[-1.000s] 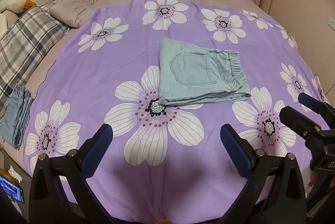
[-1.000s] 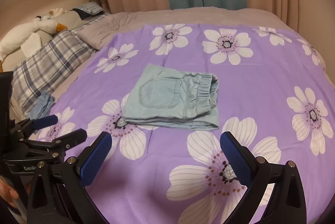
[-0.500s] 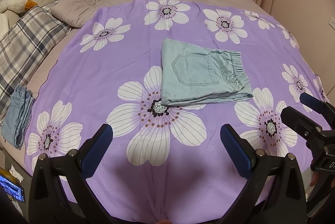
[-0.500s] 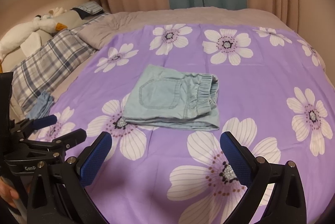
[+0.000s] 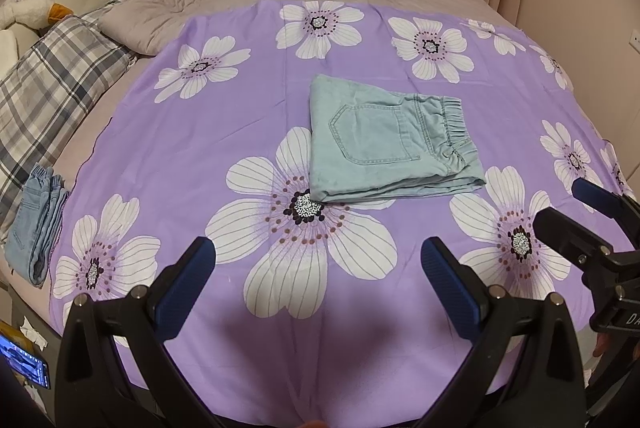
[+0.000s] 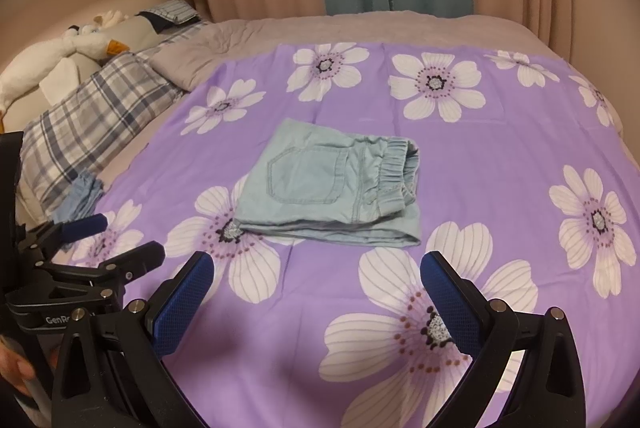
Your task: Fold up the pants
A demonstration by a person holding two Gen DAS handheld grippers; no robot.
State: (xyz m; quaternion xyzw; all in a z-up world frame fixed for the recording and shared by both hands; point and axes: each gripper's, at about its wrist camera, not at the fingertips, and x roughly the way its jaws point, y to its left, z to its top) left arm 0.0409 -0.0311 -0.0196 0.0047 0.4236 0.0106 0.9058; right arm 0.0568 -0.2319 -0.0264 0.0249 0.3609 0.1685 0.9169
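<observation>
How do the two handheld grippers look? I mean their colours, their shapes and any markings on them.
The left gripper and the right gripper look alike: black angular frames with silver screw heads, and two flat fingers faced with textured blue pads. White lettering marks each body from the side, only partly readable. No cables or sleeves are visible.
</observation>
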